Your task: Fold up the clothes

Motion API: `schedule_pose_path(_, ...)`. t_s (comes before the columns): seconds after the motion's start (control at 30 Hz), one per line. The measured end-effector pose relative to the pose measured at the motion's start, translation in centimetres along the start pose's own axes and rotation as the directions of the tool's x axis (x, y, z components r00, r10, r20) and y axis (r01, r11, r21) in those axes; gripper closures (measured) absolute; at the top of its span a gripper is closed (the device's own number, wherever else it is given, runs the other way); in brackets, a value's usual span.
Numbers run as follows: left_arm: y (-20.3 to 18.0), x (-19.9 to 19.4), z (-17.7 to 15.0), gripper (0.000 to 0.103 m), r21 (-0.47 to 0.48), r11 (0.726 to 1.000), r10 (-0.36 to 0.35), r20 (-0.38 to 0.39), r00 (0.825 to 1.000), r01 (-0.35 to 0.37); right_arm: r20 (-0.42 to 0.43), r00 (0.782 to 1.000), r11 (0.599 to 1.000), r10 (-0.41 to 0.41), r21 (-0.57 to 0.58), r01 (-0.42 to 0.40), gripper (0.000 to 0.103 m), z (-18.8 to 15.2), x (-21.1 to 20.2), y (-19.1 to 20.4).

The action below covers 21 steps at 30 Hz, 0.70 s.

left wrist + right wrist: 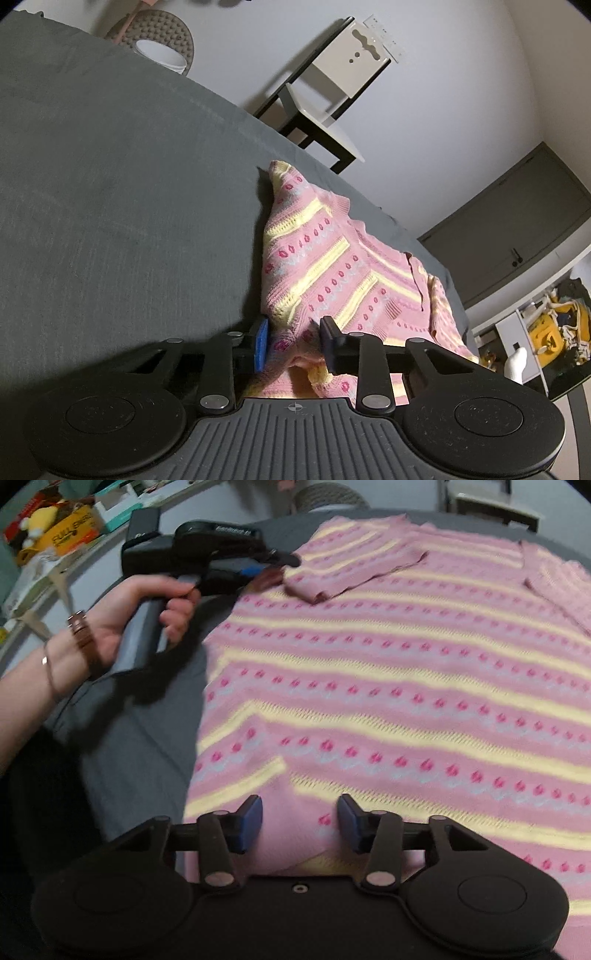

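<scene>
A pink knit sweater (388, 686) with yellow stripes and magenta dots lies spread on a grey bed cover (140, 746). My right gripper (299, 821) is at its near edge. A plain pink part of the near sleeve fills the gap between its blue pads (251, 823), and the gripper is shut on it. A person's hand (147, 605) holds my left gripper (275, 559) at the far left, at the end of the other sleeve (351, 572), which is folded onto the body. In the left wrist view, bunched sweater fabric (332, 266) sits clamped in my left gripper (293, 343).
The grey cover (110, 184) stretches wide to the left of the sweater. Beyond the bed stand a black-and-white side table (325, 103), a round chair with a white bowl (159, 51) and a dark door (524, 221). Shelves with boxes and a yellow toy (55, 524) lie past the bed edge.
</scene>
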State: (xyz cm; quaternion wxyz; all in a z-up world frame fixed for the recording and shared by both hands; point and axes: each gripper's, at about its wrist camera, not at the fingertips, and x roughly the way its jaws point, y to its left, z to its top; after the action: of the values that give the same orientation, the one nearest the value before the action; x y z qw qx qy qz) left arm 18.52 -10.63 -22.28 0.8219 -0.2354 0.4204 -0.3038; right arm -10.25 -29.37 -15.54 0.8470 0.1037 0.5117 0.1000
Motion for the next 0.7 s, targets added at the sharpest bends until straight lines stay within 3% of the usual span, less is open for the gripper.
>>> schedule_pose_path(0.23,-0.3,-0.1,-0.4,0.091,0.001,1.0,0.002,-0.006,1.0,-0.002,-0.003,1.0,0.999,0.009,-0.05,-0.009,0.096,-0.5,0.1,1.3)
schedule_pose_path(0.4,-1.3,-0.6,-0.3,0.093,0.02,1.0,0.018,0.013,1.0,-0.019,0.061,0.998,0.997,0.007,-0.072,-0.003,0.097,-0.7,-1.5,2.1)
schedule_pose_path(0.7,-6.9,-2.2,1.0,0.093,0.133,0.99,0.052,0.007,0.999,-0.053,0.226,0.974,0.998,0.022,0.053,-0.035,0.098,-1.5,-7.8,0.3)
